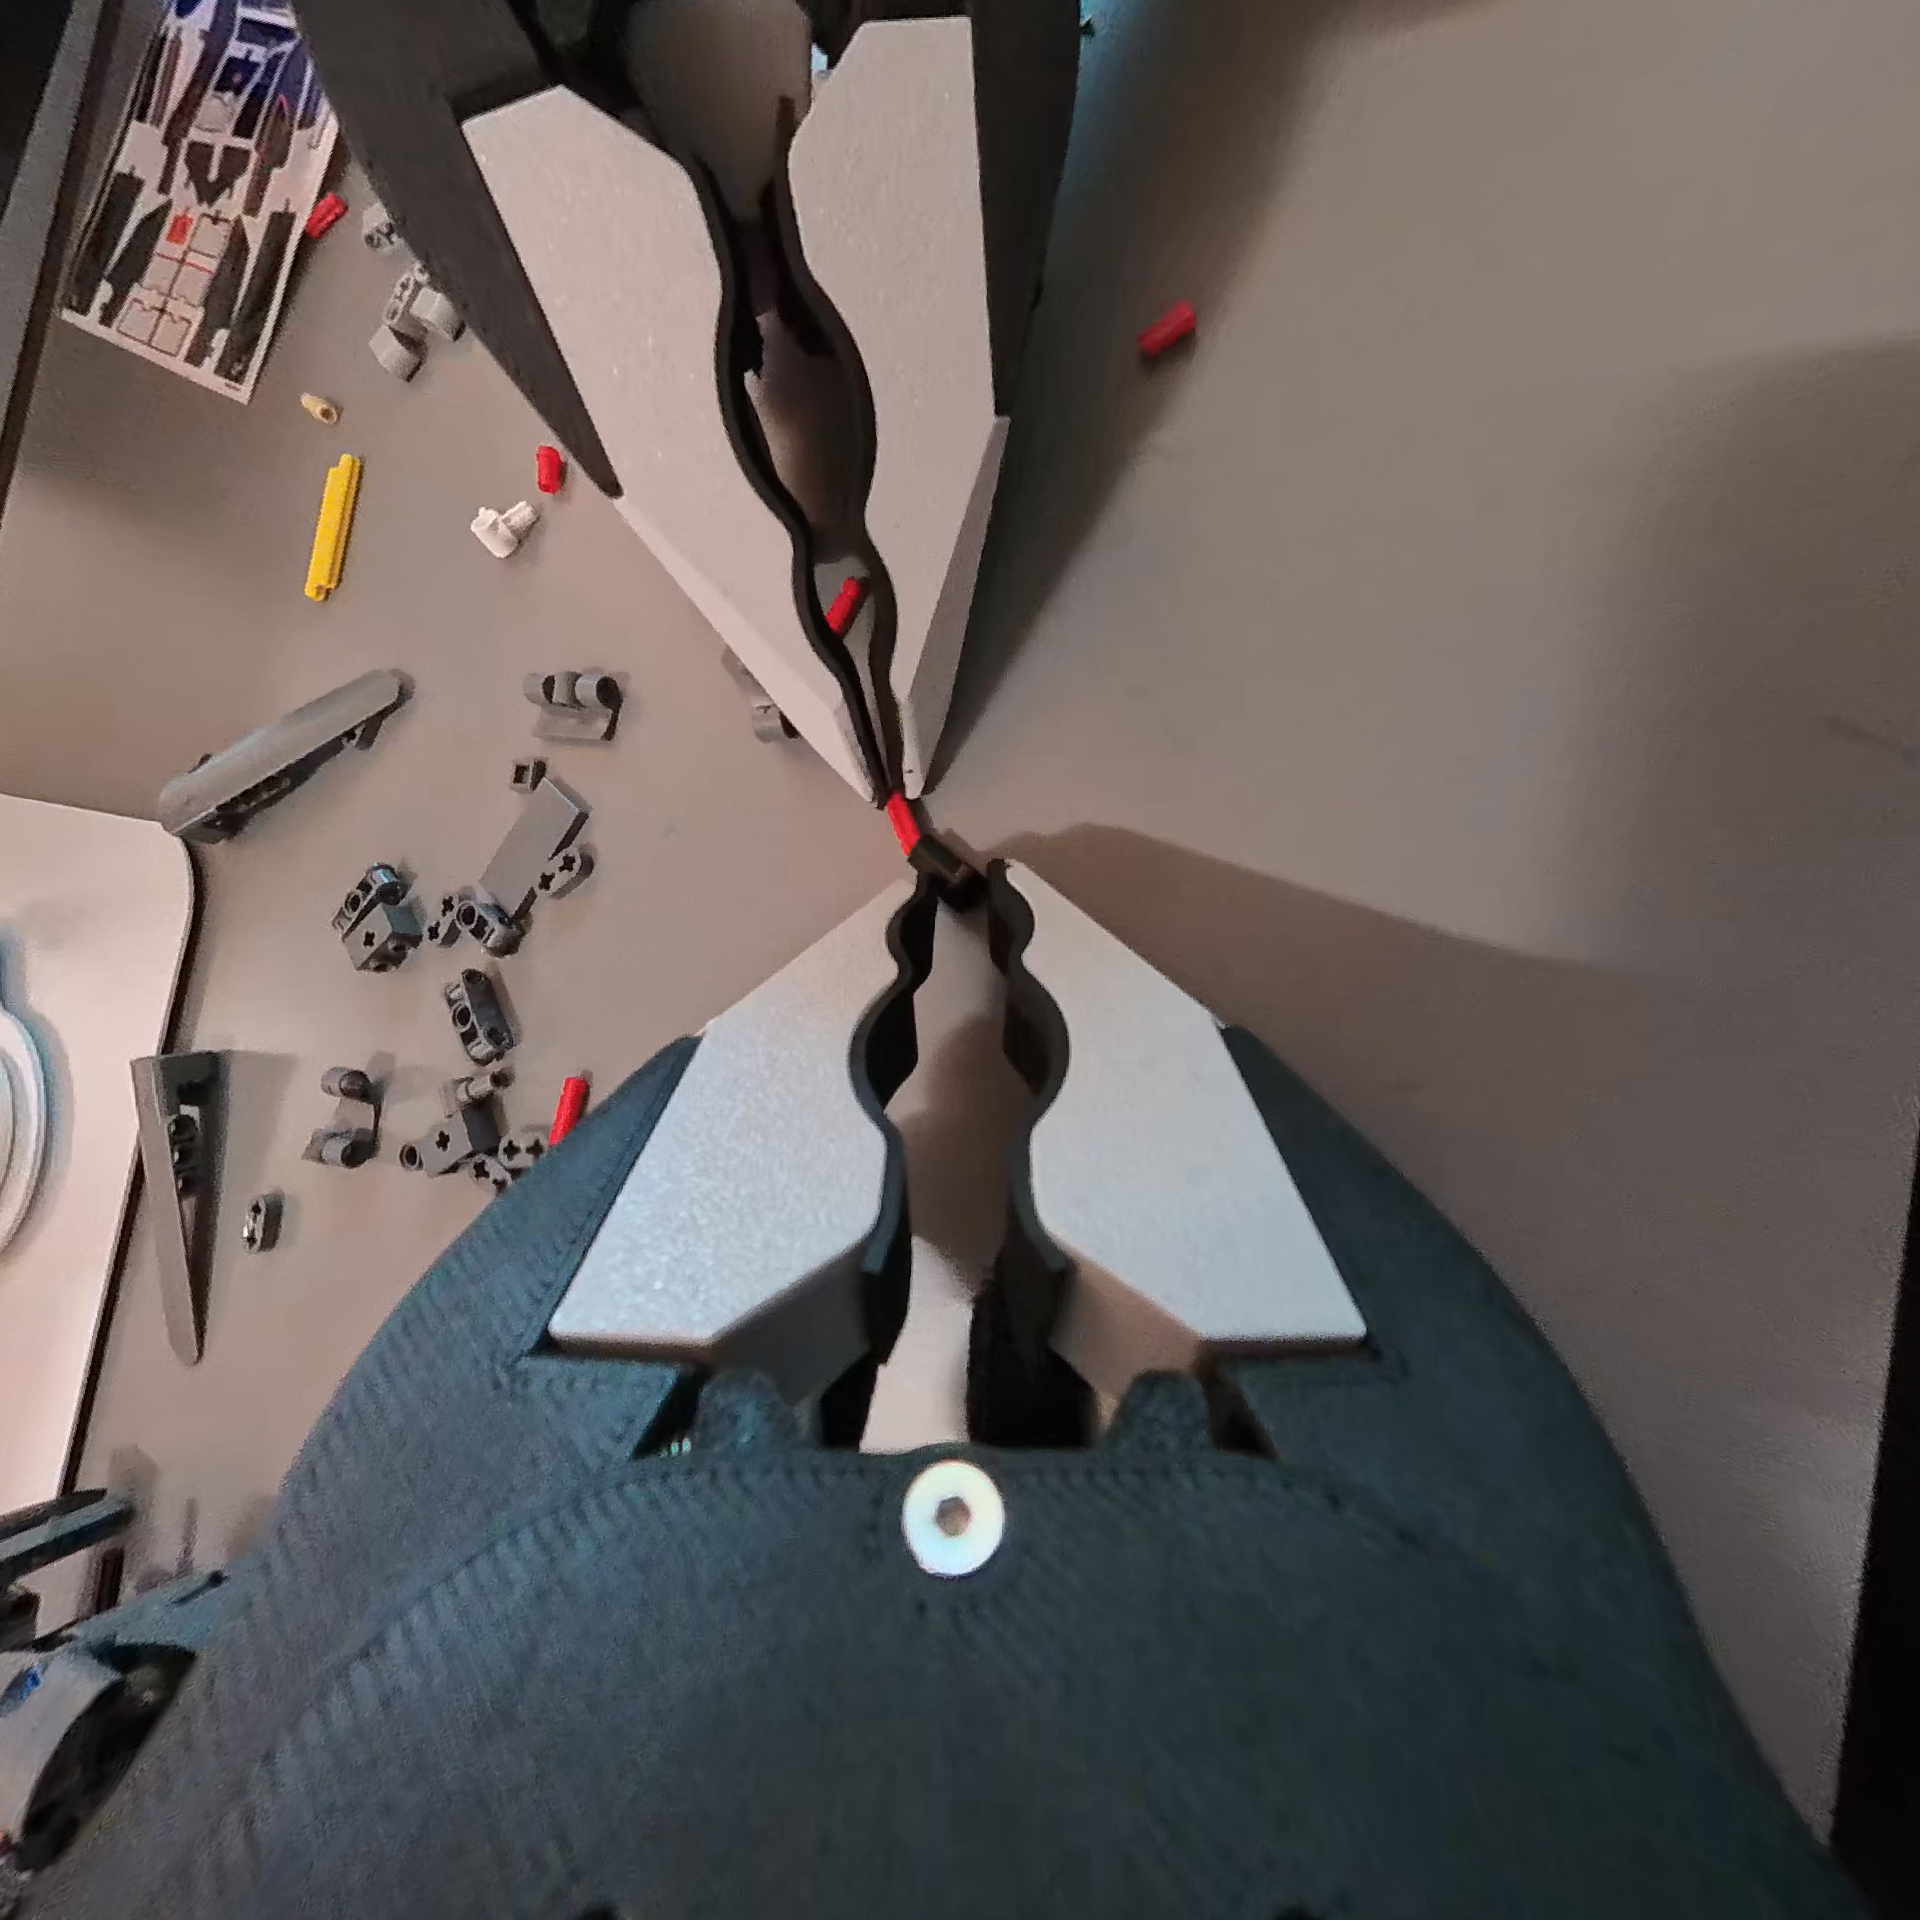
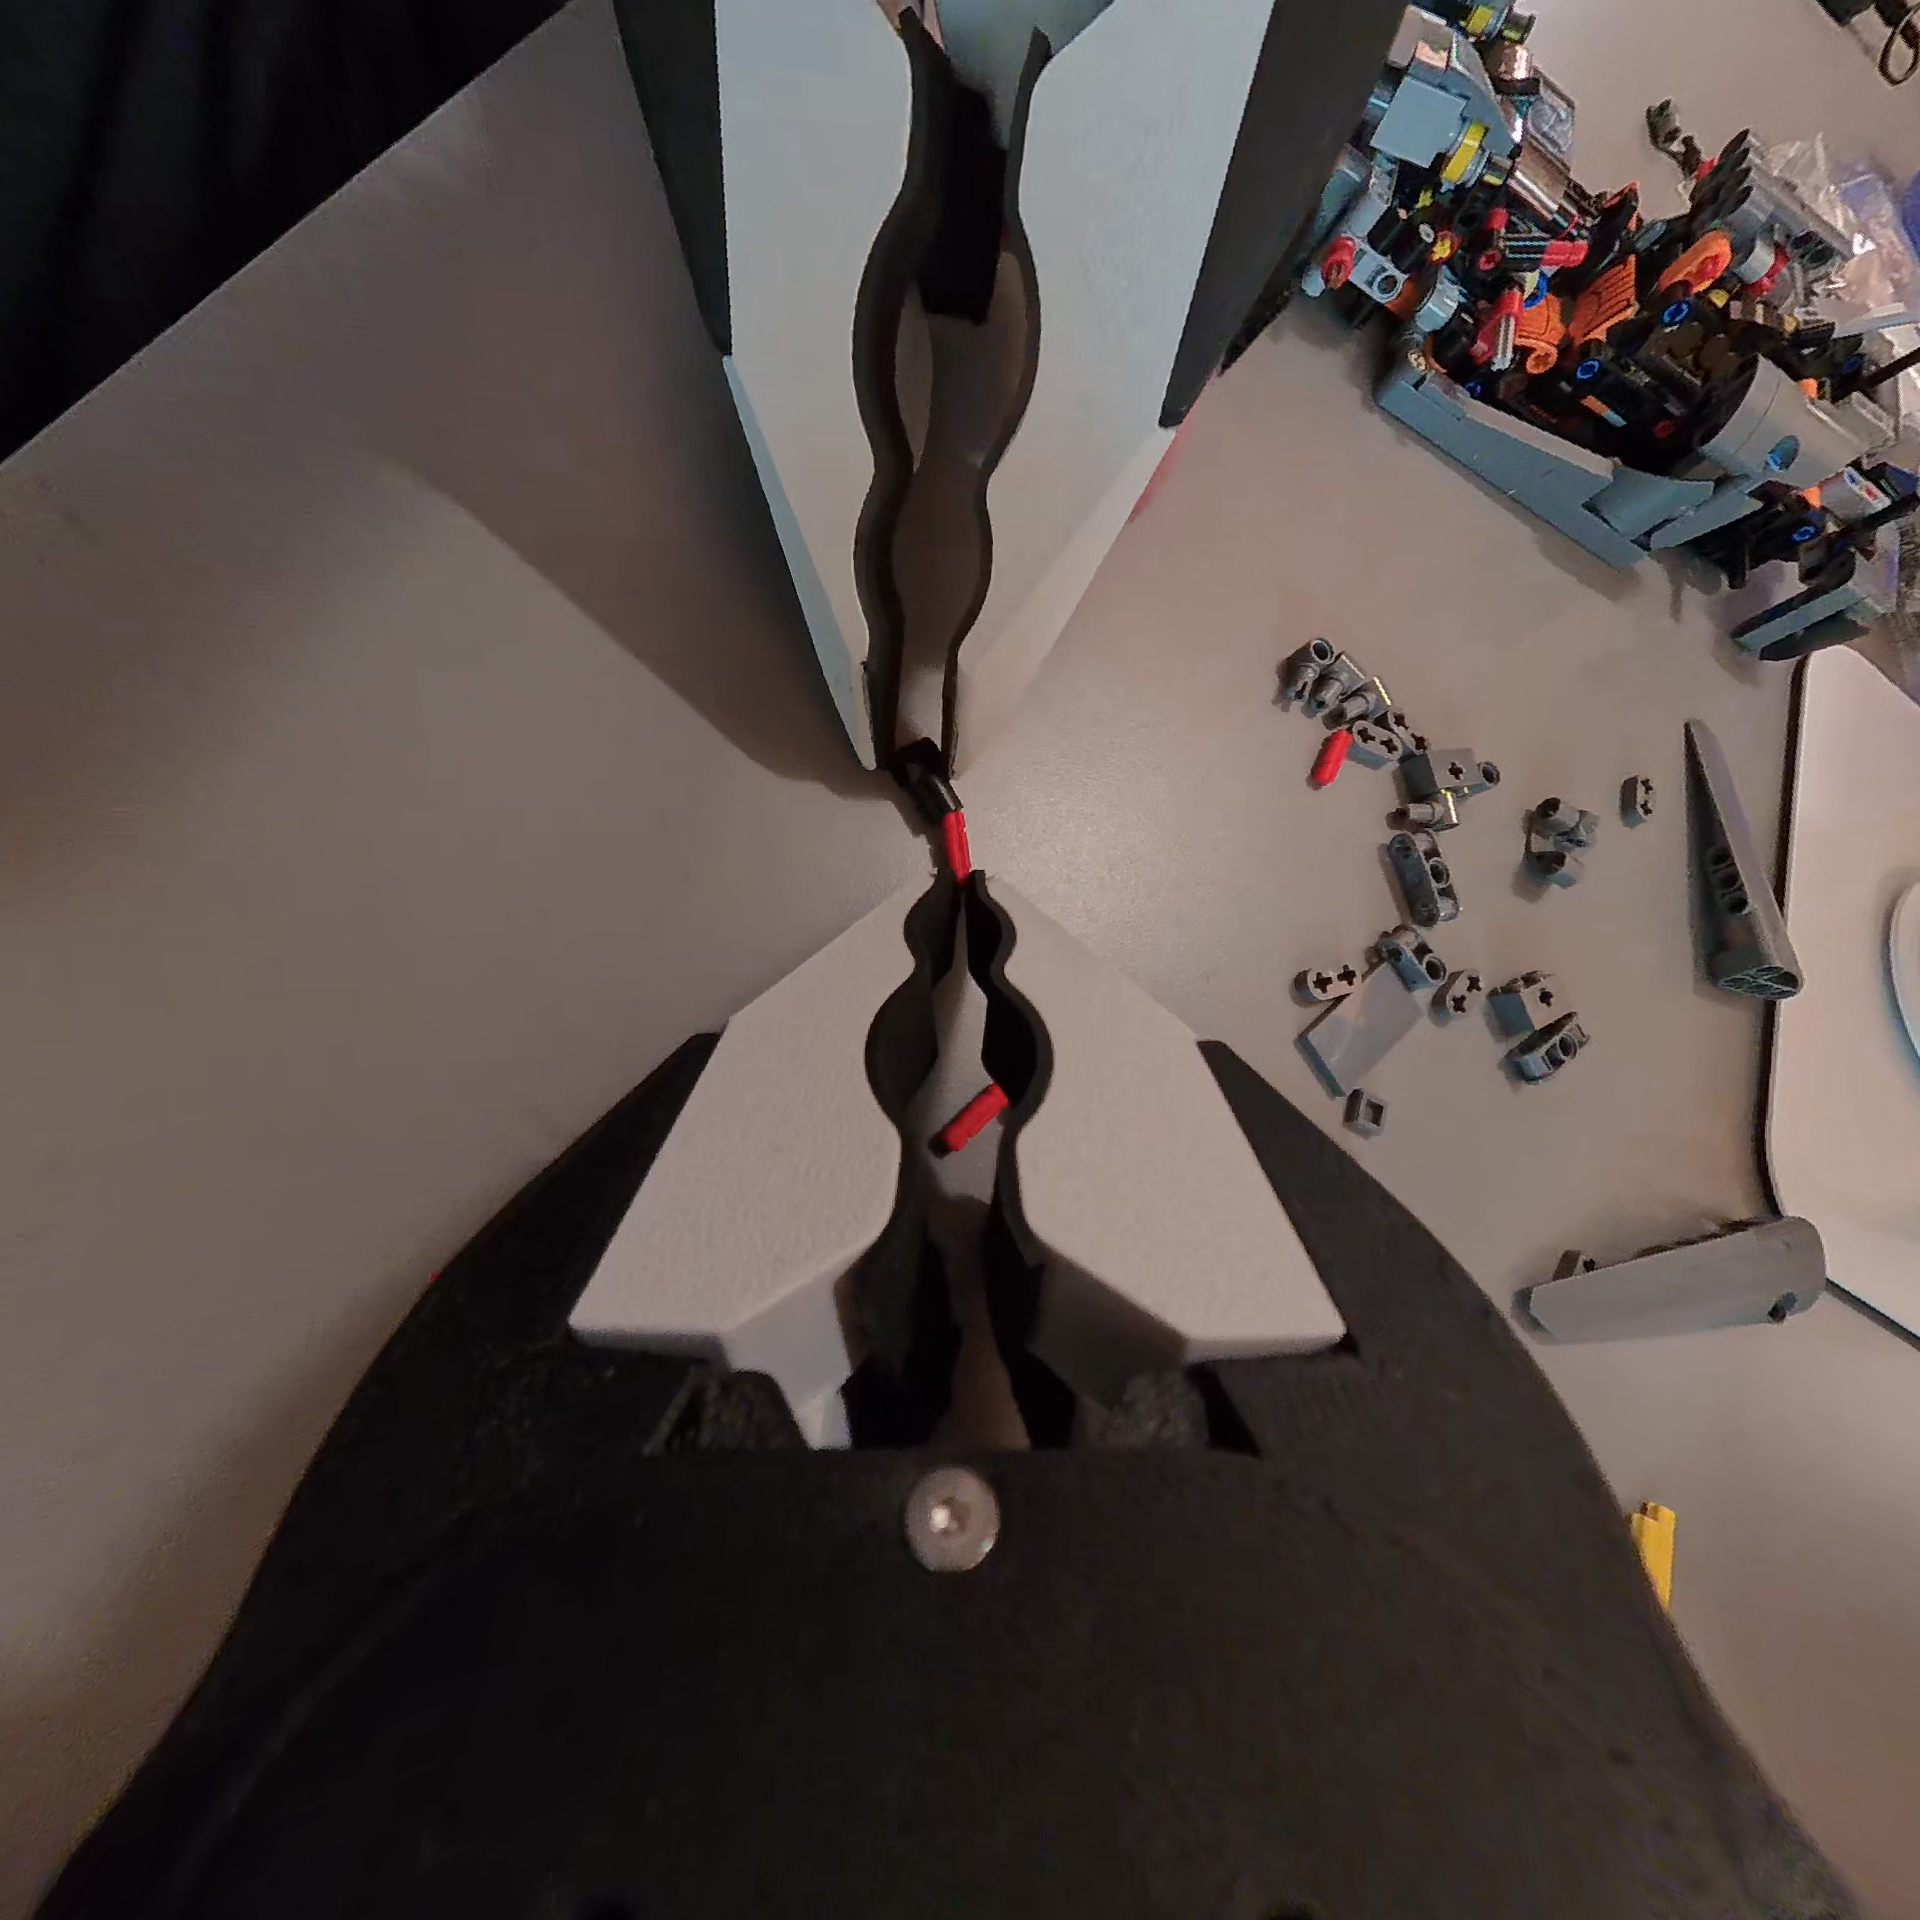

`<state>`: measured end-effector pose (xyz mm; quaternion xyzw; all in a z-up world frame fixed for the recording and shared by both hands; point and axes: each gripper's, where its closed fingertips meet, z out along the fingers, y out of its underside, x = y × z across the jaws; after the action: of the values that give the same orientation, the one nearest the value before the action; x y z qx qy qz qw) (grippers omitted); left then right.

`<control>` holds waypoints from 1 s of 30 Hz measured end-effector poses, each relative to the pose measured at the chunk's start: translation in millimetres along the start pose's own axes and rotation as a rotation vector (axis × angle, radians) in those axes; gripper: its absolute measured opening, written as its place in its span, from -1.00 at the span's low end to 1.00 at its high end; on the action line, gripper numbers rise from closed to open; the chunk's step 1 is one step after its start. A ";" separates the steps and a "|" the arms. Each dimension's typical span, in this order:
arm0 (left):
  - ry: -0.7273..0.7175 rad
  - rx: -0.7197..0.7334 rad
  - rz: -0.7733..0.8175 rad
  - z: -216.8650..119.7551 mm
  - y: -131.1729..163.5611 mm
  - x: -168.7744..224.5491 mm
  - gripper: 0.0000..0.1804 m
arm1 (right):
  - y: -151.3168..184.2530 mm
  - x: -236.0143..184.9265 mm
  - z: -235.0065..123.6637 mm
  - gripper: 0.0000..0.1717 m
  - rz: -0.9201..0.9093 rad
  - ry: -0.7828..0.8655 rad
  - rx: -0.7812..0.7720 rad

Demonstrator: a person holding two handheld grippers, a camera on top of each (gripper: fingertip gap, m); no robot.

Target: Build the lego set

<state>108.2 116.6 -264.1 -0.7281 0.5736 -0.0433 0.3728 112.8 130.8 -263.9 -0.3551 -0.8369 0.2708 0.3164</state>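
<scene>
Closest in, the left gripper [image 1: 951,883] pinches a small black connector piece [image 1: 940,864] between its fingertips, both pads against it. Meeting it tip to tip, the right gripper [image 2: 961,894] is clamped tight on a red pin [image 2: 954,840], whose far end sits in the black piece; both parts hang just above the grey table [image 1: 1455,520]. Another red pin [image 2: 971,1117] lies on the table below the right gripper's fingers, seen through the gap between them.

Beside the grippers lies a scatter of grey building pieces [image 1: 457,935], a yellow axle [image 1: 332,525], a long grey wedge panel [image 2: 1735,873] and a loose red pin [image 1: 1166,330]. Farther off sit a sticker sheet [image 1: 197,187] and a half-built model [image 2: 1621,260], cut off by the frame edge. How deep the pin sits in the connector is hard to make out.
</scene>
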 end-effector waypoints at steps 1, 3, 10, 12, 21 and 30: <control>0.005 -0.001 0.005 0.0 0.1 -0.1 -0.91 | 0.0 0.0 0.0 -1.00 0.000 -0.001 -0.001; 0.011 0.001 0.007 0.0 0.2 -0.1 -0.91 | 0.2 -0.1 -0.1 -1.00 0.001 -0.001 -0.001; 0.065 0.020 -0.041 -0.4 1.0 -0.2 -0.91 | 0.1 0.0 -0.1 -1.00 -0.018 0.010 -0.004; 0.097 0.022 -0.062 -0.6 1.2 -0.1 -0.91 | 0.1 0.0 0.0 -1.00 -0.029 0.015 -0.006; 0.086 -0.036 0.130 -0.8 3.0 -1.9 -0.91 | 0.1 -0.2 0.0 -1.00 -0.004 -0.003 -0.005; 0.047 -0.055 0.342 -1.5 2.5 -2.2 -0.91 | 0.3 -0.1 -0.4 -1.00 0.030 -0.026 -0.007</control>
<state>104.8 117.6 -263.7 -0.6287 0.6985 0.0196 0.3413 113.3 131.0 -263.9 -0.3649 -0.8366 0.2772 0.3002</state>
